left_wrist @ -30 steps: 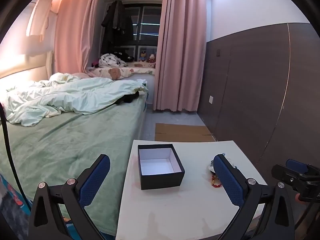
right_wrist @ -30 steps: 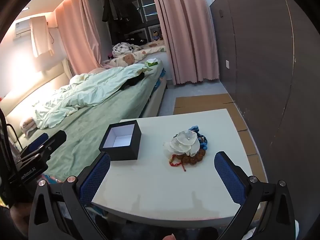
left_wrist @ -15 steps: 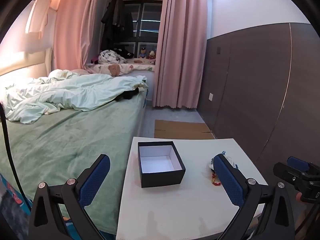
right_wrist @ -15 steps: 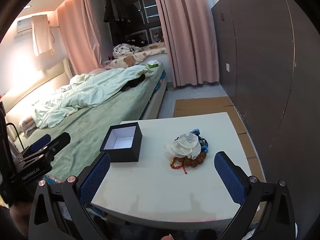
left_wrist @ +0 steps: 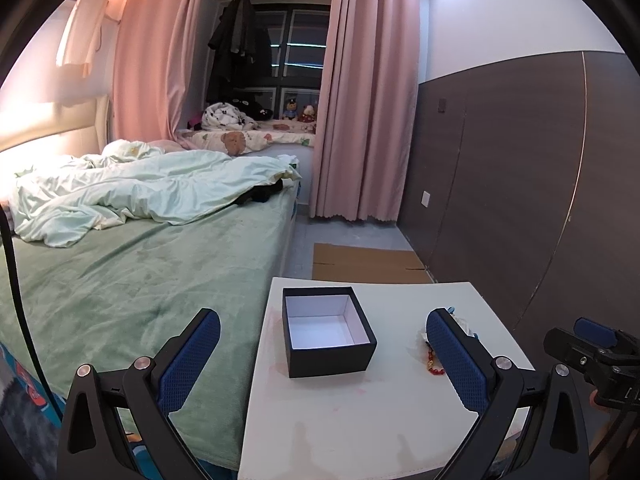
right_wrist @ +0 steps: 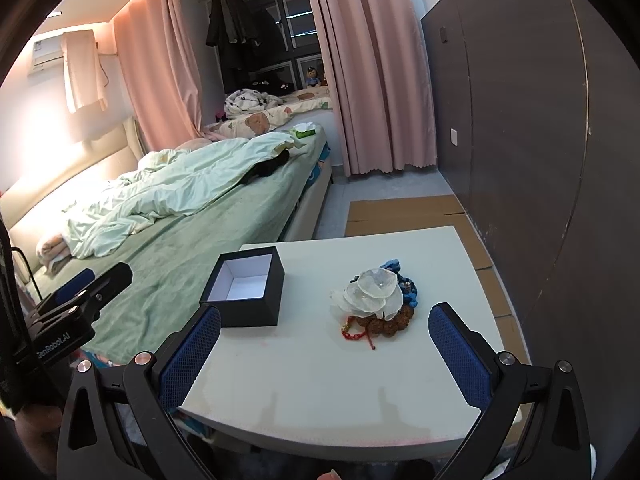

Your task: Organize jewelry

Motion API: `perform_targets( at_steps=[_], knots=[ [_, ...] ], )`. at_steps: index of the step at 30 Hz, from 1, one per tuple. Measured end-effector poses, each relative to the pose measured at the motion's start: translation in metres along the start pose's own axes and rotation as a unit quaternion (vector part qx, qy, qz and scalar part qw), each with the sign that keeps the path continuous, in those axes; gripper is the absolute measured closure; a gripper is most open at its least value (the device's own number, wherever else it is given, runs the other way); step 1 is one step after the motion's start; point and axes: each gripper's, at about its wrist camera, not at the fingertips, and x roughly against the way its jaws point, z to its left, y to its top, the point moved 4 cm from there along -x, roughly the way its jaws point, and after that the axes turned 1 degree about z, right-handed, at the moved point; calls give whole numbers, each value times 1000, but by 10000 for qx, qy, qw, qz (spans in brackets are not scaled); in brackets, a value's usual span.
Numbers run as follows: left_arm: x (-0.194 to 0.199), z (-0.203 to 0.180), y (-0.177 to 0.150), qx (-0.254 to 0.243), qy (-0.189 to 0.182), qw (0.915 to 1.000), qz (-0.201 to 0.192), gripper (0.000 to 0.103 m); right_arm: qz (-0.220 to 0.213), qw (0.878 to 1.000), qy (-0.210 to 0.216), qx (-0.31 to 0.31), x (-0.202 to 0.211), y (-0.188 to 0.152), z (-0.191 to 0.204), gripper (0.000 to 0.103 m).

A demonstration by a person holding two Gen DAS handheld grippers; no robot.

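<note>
White-flower jewelry pile (right_wrist: 380, 300) is sitting on the desk (right_wrist: 320, 380) right of the empty box (right_wrist: 244, 292); your right gripper (right_wrist: 324, 352), fingers apart, is facing it, nearer than the left gripper (left_wrist: 320, 360), also spread.

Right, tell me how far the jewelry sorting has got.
Nothing is sorted yet. The black box sits open and empty on the white table. In hand: nothing; the left hand-held gripper and right hand-held gripper are both open. Left to do: move the whole jewelry pile beside the box into it.
</note>
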Motion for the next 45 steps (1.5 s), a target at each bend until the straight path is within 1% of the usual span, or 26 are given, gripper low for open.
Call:
perform_targets(
  at_steps=[21,29,32,36,42,45],
  knots=[
    [6,-4,3,-24,-5,10000,-30,0,-116,9998,-82,159,4,6,5,0],
    [5,-6,4,-32,-3,10000,-18,0,-117,9998,-122,96,2,6,1,0],
    [5,-7,4,-21,-1,10000,-43,0,-157,9997,-188,37,1,8,-2,0],
    [6,-5,2,4,-4,10000,-70,0,-283,9995,-134,-5,4,6,-3,0],
    [7,-3,1,1,-3,10000,-91,0,-236,9996,-157,19,1,2,-2,0],
    [5,-3,-1,0,-17,10000,-30,0,-251,9996,-140,25,1,1,-1,0]
  ],
)
